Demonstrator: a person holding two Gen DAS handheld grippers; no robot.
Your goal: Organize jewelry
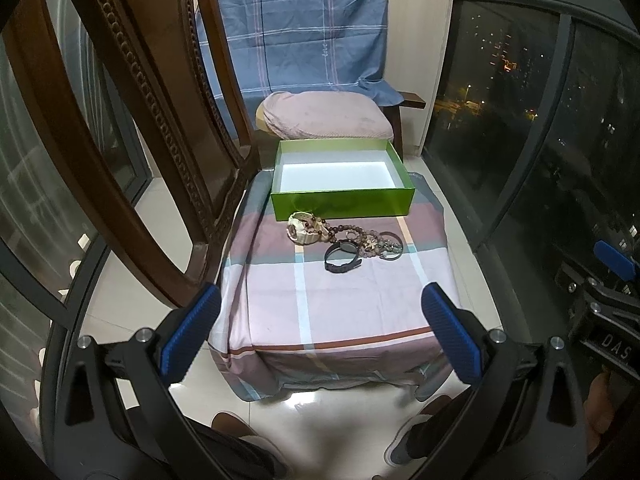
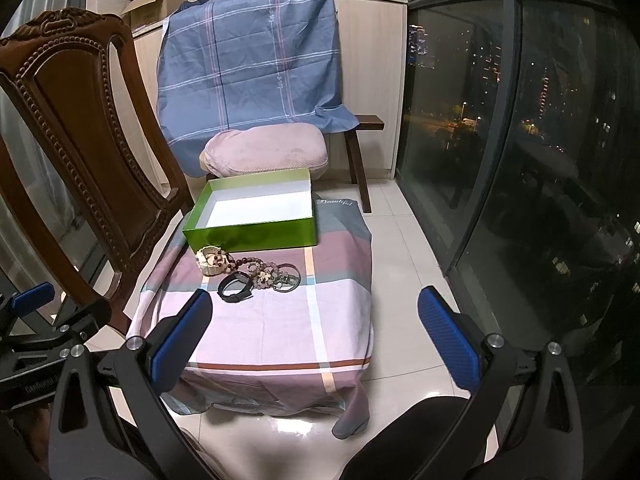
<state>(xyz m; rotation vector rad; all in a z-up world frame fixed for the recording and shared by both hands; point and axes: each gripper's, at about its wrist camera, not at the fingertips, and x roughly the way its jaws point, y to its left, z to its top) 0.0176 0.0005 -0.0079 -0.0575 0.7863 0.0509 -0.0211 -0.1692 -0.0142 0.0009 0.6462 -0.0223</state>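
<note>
Both the left gripper [image 1: 320,332] and right gripper [image 2: 314,330] are hovering wide open, empty. Tangled bead bracelets [image 1: 360,238] and a black watch [image 1: 343,257] are lying mid-frame before the green box [image 1: 342,200]; lifting one risks dragging others.

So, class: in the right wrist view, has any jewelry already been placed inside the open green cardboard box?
No: the open green cardboard box shows only its bare white floor, while the pile of beaded bracelets and watches lies on the checked cloth in front of it.
</note>
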